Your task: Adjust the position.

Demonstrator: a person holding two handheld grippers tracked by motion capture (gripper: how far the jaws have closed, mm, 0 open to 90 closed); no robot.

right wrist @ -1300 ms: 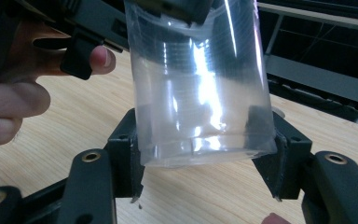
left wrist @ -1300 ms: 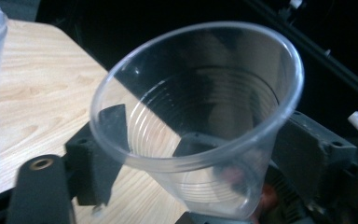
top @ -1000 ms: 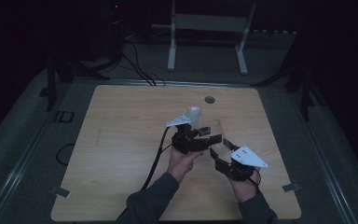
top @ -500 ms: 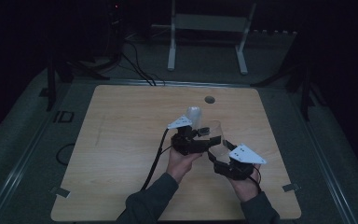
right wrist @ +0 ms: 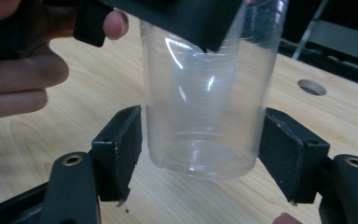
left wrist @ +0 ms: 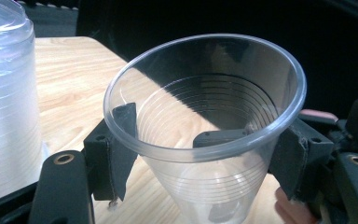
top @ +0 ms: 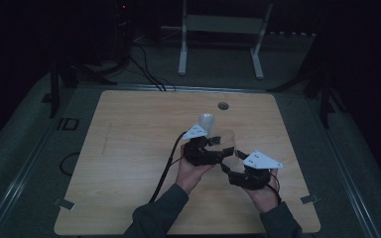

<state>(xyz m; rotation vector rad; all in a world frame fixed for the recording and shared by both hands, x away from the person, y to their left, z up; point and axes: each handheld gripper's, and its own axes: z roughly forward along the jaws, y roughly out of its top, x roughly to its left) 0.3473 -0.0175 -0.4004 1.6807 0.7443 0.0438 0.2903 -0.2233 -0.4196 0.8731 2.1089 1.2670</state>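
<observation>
1. The clear plastic cup [left wrist: 205, 135] is ribbed, empty and see-through, tapering to its base.
2. The left tongs [left wrist: 205, 154] clamp it below the rim, just beside a cup stack [left wrist: 4, 93] on the worktop [top: 129, 148].
3. The right tongs [right wrist: 200, 154], jaws just closing in, flank the cup's base without touching.

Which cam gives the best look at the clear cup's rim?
Left gripper view: the clear cup sits between the left gripper pads, its whole round rim facing the camera. The right gripper view shows its lower wall and base between the right gripper pads, which stand apart from it. The high view shows a faint shape.
</observation>
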